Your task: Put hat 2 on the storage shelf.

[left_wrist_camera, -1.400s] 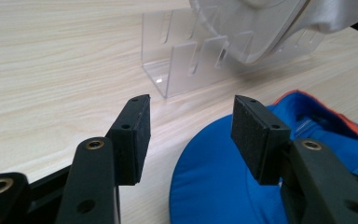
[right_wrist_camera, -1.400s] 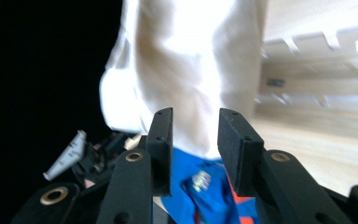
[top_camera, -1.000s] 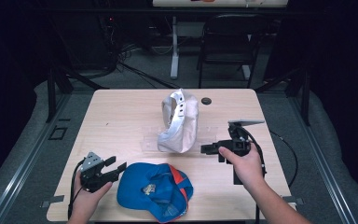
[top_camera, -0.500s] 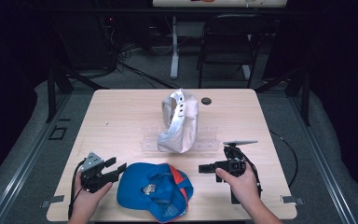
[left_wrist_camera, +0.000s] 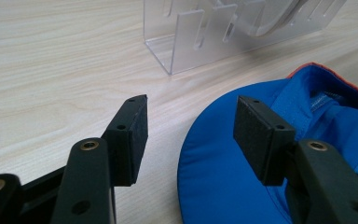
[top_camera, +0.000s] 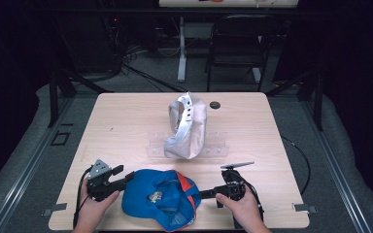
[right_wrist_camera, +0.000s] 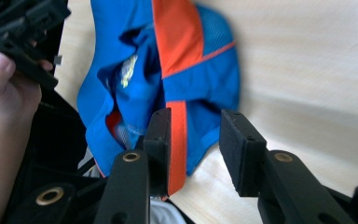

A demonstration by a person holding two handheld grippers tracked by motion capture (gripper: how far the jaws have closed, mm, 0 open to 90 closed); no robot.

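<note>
A: At the near edge of the table [top_camera: 126,121], the right tongs [top_camera: 205,194] lie low and level, pointing left at the blue cap [top_camera: 160,199]. Their jaws have just been opening a little; they stand apart, nothing pinched.

B: Is the cap between them?

A: Its orange-trimmed edge sits right at the tips. In the right gripper view one pad [right_wrist_camera: 161,140] overlaps the orange band of the cap [right_wrist_camera: 186,88], the other stands over bare wood. Whether that pad touches the cloth, I cannot tell.

B: And the left tongs [top_camera: 126,178]?

A: Spread wide too, holding nothing. They rest just beside the cap's left side. In the left gripper view the tongs [left_wrist_camera: 191,128] frame bare table [left_wrist_camera: 51,70] and the curved blue edge of the cap [left_wrist_camera: 214,177]; one pad [left_wrist_camera: 256,135] hangs over the cloth.

B: How does the cap lie?

A: Upside down, hollow upward, near the front edge between the two grippers, orange panel toward the right hand.

B: Farther out?

A: A clear plastic stand [top_camera: 209,144] in the middle of the table, with a whitish cap [top_camera: 187,126] propped upright on it. In the left gripper view the stand [left_wrist_camera: 186,42] lies close ahead. A small dark disc [top_camera: 215,105] lies beyond, near the far edge.
</note>
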